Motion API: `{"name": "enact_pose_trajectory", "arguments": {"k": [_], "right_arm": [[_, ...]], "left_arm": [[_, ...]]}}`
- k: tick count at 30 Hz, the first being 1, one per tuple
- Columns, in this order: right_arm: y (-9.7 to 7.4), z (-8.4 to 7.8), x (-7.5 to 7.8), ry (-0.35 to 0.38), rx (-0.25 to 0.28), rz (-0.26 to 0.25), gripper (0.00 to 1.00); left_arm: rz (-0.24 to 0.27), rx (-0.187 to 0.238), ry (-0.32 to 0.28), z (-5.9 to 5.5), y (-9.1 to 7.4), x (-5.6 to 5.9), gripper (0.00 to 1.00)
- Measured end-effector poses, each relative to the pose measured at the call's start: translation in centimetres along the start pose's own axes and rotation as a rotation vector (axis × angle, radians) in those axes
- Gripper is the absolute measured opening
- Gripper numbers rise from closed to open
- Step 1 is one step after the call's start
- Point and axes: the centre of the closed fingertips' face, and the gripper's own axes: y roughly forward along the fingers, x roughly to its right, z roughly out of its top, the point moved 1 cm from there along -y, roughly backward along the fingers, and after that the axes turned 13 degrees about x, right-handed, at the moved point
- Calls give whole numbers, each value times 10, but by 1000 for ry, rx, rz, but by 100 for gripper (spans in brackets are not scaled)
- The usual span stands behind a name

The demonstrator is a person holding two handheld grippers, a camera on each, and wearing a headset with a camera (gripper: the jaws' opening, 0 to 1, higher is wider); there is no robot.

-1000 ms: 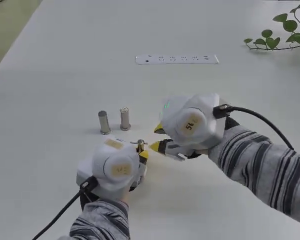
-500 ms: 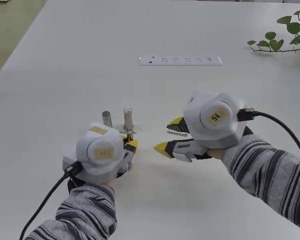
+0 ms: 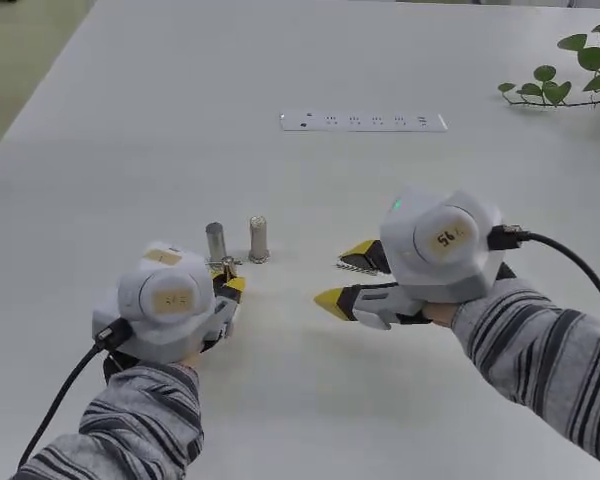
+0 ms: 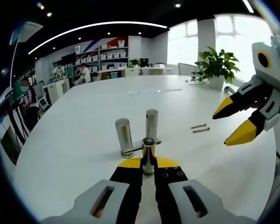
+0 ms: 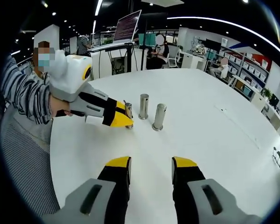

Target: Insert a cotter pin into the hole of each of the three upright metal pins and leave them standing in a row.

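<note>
My left gripper (image 3: 229, 284) is shut on a short metal pin (image 4: 148, 153) that has a cotter pin (image 4: 131, 150) through its hole. It holds the pin low over the white table, just in front of two upright metal pins (image 3: 216, 243) (image 3: 259, 240) that stand side by side. Both upright pins (image 4: 123, 134) (image 4: 151, 123) look bare. My right gripper (image 3: 344, 274) hangs open and empty to the right. Two loose cotter pins (image 3: 355, 267) lie on the table between its jaws. In the right gripper view, my right gripper (image 5: 151, 164) faces the left gripper (image 5: 115, 115) and the pins (image 5: 143, 106) (image 5: 159, 116).
A white power strip (image 3: 363, 121) lies farther back on the table (image 3: 430, 400). A leafy plant (image 3: 570, 70) reaches in at the back right corner. A cable trails from each gripper toward me.
My left gripper has carried the pin with its cotter pin leftward, up to the two standing pins. My right gripper has drawn away to the right and stays open.
</note>
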Motion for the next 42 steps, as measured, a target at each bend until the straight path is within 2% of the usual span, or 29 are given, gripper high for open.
{"name": "enact_pose_trajectory", "arguments": {"k": [13,15,19,26,36,42], "right_arm": [[-1,-2,0,13,-6,-4,30],[-1,-3,-1,27,-4,-3,30],[1,-2,-1,110,15,-2,31],[2,1,3,130,27,-18,34],[7,3,12,172,42,-33,34],[12,12,15,205,101,-43,34]], "left_arm": [[2,-7,7,-3,-1,-1,5],[8,-10,2,-3,-1,-1,5],[15,-6,3,-4,-1,-1,5],[6,-12,-2,-4,0,-1,6],[20,-24,-29,-6,-2,-3,15],[8,-17,-64,-3,-9,2,29]]}}
